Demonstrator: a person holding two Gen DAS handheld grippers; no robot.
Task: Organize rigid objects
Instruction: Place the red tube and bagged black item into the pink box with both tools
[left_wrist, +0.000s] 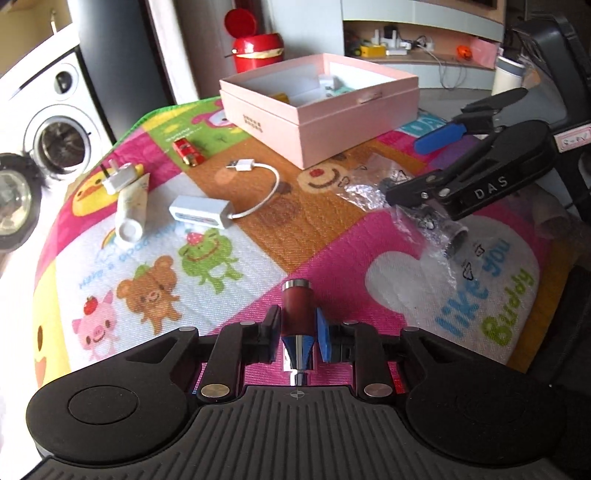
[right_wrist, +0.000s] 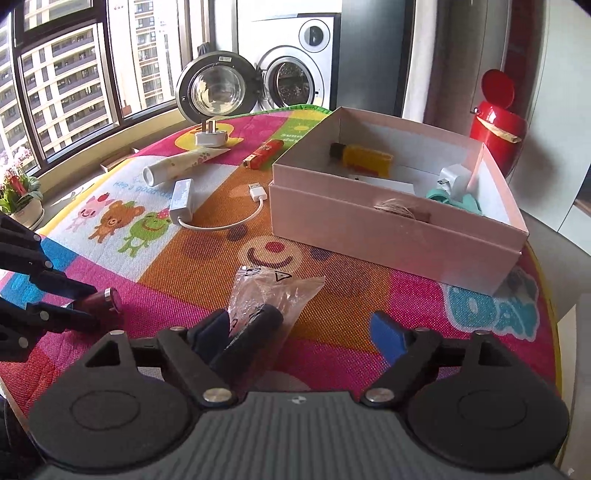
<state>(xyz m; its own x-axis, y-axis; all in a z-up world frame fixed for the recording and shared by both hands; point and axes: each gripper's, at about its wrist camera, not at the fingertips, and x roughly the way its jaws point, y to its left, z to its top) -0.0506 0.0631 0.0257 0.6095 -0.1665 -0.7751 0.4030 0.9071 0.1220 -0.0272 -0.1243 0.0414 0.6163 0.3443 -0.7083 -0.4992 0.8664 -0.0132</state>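
Red cylinder with chrome ends (left_wrist: 296, 317) sitting low over pink patch of play mat (left_wrist: 258, 229), lying lengthwise between pads. Left gripper (left_wrist: 297, 326) pinching it at mid-body, likely for carrying to pink box (left_wrist: 332, 122). Right gripper (right_wrist: 299, 332) spread wide, straddling black cylinder in clear plastic bag (right_wrist: 266, 302), apparently lining up grasp. Box sitting open beyond, already holding several items.

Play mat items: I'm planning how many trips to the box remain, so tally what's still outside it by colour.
White: 3 — plug, tube, USB adapter
Red: 2 — lighter, cylinder held in the left hand-held gripper
Black: 1 — bagged piece by the open right hand-held gripper
Total: 6
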